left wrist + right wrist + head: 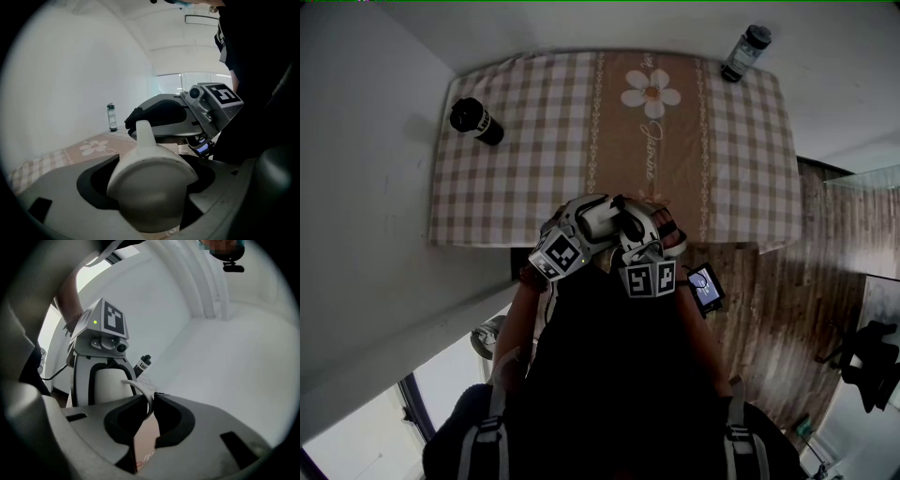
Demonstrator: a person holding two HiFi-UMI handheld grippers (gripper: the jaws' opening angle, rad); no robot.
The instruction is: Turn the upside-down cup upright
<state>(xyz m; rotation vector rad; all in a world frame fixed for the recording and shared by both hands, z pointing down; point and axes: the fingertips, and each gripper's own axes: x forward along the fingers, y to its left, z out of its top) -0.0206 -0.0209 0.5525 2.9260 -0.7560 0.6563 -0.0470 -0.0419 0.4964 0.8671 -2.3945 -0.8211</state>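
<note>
- Far L on table [750,169]: black bottle [475,121], well apart from the work.
- L gripper [149,187]: clamped across the body of the cup [107,385], a pad on each side, no gap seen.
- Cup held mid-air-ish at the table's near edge, about centre, between both grippers. Looks clear of the table, tho underside not shown.
- White, glossy, plain. Flat base turned back toward the L gripper, faint dirty ring round its edge. Mouth on the far side, unseen.
- Long axis so approx along the L gripper's own line, nearer level than vertical (judged, not certain).
- Handle [143,133]: thin loop, sticking out of the body toward the R gripper.
- R gripper [152,401]: tips nearly together, pinching that loop between them.
- Next move prob. hinges on this: base faces the L hand, so base must tip down and mouth swing up. L has the body and is better placed for the roll. R on the handle can only steer, and the thin loop could slip.
- Far R, back corner: clear bottle [745,52], out of the way.
</note>
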